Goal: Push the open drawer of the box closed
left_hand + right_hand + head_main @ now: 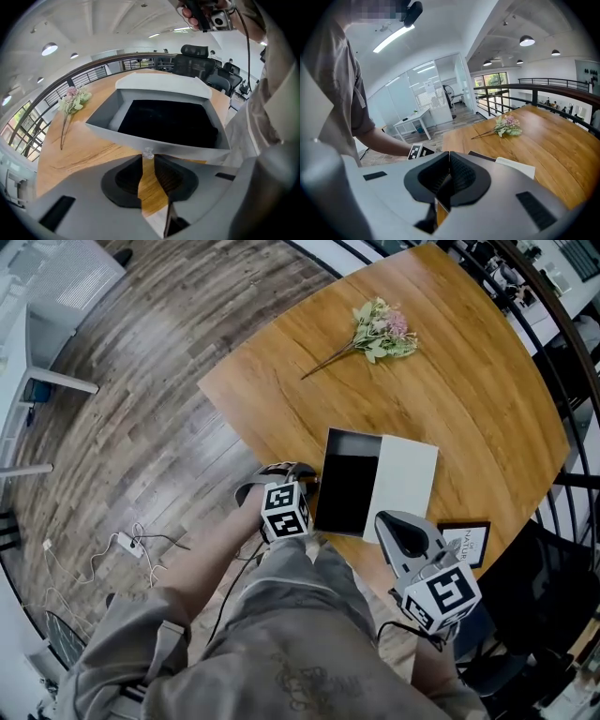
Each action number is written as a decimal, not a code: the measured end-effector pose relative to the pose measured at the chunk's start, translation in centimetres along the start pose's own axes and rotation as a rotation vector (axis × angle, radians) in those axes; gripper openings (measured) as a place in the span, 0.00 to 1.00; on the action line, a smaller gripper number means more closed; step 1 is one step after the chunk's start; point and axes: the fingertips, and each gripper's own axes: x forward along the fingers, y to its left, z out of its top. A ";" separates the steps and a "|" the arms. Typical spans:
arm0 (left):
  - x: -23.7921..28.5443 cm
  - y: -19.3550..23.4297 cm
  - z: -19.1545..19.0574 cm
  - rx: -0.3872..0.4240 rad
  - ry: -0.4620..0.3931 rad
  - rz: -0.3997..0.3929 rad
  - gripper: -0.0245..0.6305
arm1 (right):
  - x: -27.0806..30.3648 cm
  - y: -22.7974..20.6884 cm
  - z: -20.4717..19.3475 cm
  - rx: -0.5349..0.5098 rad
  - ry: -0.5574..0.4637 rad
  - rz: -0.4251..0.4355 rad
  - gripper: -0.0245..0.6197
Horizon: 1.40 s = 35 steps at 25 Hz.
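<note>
A white box [405,479] lies on the wooden table [469,399], and its grey drawer [345,491] stands pulled out toward me, dark inside. In the left gripper view the drawer's front wall [154,143] fills the middle, with a small clear knob [148,153] right at my left gripper's tips. My left gripper [148,161] [305,474] shows a narrow gap between its pads, with bare wood visible through it; I see no pad pressing the knob. My right gripper [398,521] [449,157] hovers over the box's near right corner, pads together, holding nothing.
A small bunch of flowers [382,331] lies at the table's far side. A dark-framed card [469,542] sits by the near right edge. Cables and a power strip [127,543] lie on the wood floor to the left. Office chairs [194,58] stand beyond the table.
</note>
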 end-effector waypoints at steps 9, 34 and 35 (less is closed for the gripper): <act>0.3 0.5 0.7 -0.049 0.053 0.022 0.15 | -1.1 -2.4 -1.4 -0.005 0.014 0.042 0.09; 3.1 -1.8 10.0 -0.091 0.040 -0.059 0.18 | -9.6 -7.1 -5.9 0.096 -0.059 -0.092 0.09; 2.5 -1.5 10.1 -0.098 0.039 -0.043 0.18 | -9.8 -7.1 -5.6 0.091 -0.068 -0.092 0.09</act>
